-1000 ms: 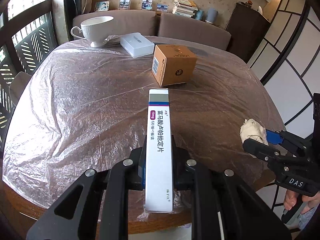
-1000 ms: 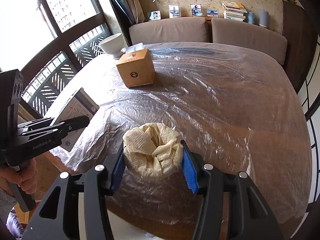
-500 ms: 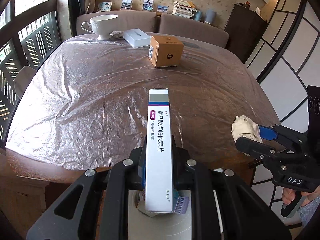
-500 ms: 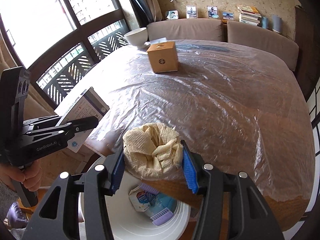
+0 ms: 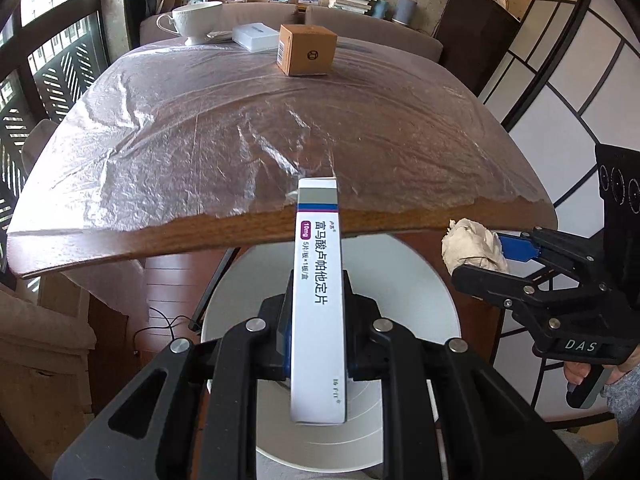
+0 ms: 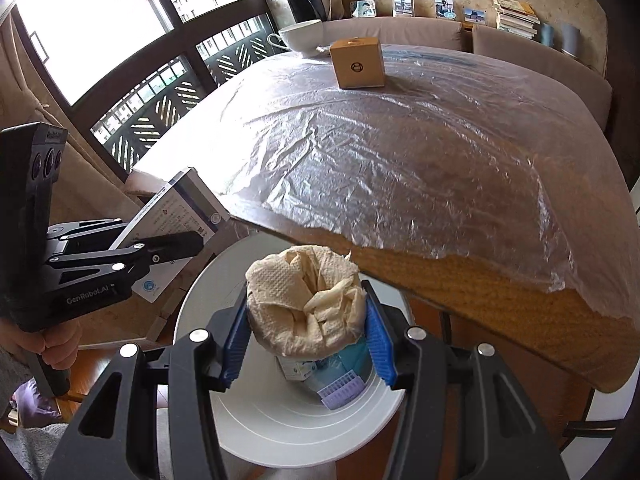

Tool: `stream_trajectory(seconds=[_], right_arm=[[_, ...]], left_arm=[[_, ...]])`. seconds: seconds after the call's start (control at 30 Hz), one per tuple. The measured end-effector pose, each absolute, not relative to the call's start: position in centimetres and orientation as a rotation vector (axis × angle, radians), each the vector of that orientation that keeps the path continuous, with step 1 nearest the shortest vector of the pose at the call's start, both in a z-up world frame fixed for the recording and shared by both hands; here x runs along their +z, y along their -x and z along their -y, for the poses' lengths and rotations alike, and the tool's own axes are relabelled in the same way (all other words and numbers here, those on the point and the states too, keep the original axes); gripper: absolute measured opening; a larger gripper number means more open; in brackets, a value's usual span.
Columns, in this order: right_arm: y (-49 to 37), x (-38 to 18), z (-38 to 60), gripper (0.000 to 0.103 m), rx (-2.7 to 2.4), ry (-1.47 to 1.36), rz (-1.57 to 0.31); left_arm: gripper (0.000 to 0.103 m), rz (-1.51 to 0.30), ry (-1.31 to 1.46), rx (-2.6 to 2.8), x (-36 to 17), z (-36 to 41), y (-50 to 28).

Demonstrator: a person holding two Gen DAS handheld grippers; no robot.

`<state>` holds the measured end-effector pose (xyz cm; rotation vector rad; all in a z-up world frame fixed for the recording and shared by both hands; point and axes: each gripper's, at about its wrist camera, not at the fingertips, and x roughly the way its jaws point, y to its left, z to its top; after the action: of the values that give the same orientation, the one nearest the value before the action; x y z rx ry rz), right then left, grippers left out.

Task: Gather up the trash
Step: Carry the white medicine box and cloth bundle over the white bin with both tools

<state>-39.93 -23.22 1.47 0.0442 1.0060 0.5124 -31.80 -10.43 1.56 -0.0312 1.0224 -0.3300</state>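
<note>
My left gripper (image 5: 318, 344) is shut on a long white medicine box (image 5: 318, 300) and holds it above a white trash bin (image 5: 416, 280) on the floor in front of the table. My right gripper (image 6: 306, 334) is shut on a crumpled beige paper towel (image 6: 306, 300) and holds it over the same bin (image 6: 280, 420), which holds some packaging. Each gripper shows in the other's view: the right one with the towel (image 5: 476, 250) at the right, the left one with the box (image 6: 176, 216) at the left.
The wooden table (image 5: 248, 224), covered in plastic film, lies ahead. On its far side stand a brown cardboard box (image 5: 307, 50), a white flat box (image 5: 256, 37) and a white cup (image 5: 196, 20). A sofa runs behind, a window at the left.
Both grippers have drawn back from the table top and dropped past its front edge, so they now hang over the white bin. Both still hold their items.
</note>
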Motion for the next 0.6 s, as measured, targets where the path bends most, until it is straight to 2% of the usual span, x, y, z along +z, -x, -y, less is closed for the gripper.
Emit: stream_trajectory(seconds=[0.6], right_arm=[[43.8,-3.8,20.9,0.05,0.382,-0.038,-1.129]], left_arm=[[0.02,-1.18,-0.022,-0.35,-4.7,9.9,34.3]])
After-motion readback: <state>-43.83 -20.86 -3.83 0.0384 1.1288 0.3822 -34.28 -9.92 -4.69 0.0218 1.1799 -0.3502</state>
